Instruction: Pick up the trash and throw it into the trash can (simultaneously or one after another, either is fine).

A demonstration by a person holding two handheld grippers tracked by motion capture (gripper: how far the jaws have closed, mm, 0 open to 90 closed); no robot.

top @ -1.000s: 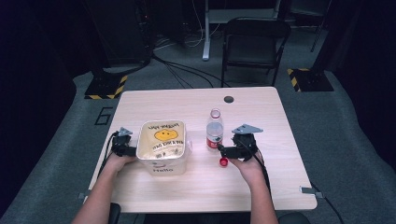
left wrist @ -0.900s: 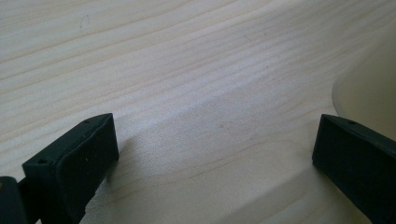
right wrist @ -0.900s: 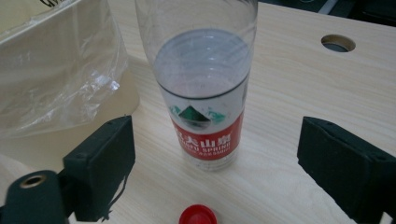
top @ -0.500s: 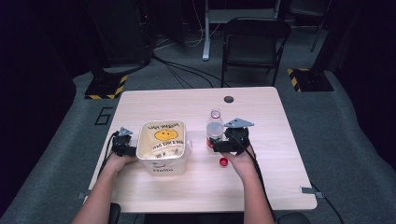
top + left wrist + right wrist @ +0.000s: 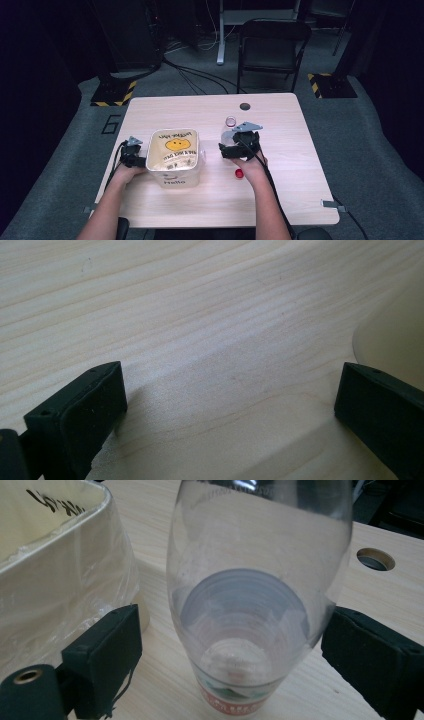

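A clear plastic bottle (image 5: 230,123) (image 5: 255,555) with a red-and-white label stands uncapped on the table, right of a cream bin (image 5: 175,155) (image 5: 60,580) lined with plastic and printed with a smiley face. My right gripper (image 5: 239,146) (image 5: 235,625) straddles the bottle's lower body. Its jaws have just been closing a little, with the bottle between them and a gap still at the left pad (image 5: 105,660). A red cap (image 5: 239,173) lies on the table by my right hand. My left gripper (image 5: 131,156) (image 5: 230,375) rests open at the bin's left side, low over bare wood.
The light wooden table (image 5: 300,150) has a round cable hole (image 5: 244,106) (image 5: 375,559) behind the bottle. A black chair (image 5: 272,45) stands beyond the far edge. The bin's wall (image 5: 395,335) curves close to my left gripper's right jaw.
My right gripper has moved left and slightly away from me, from beside the red cap to around the bottle. The left hand, bin and cap have stayed put.
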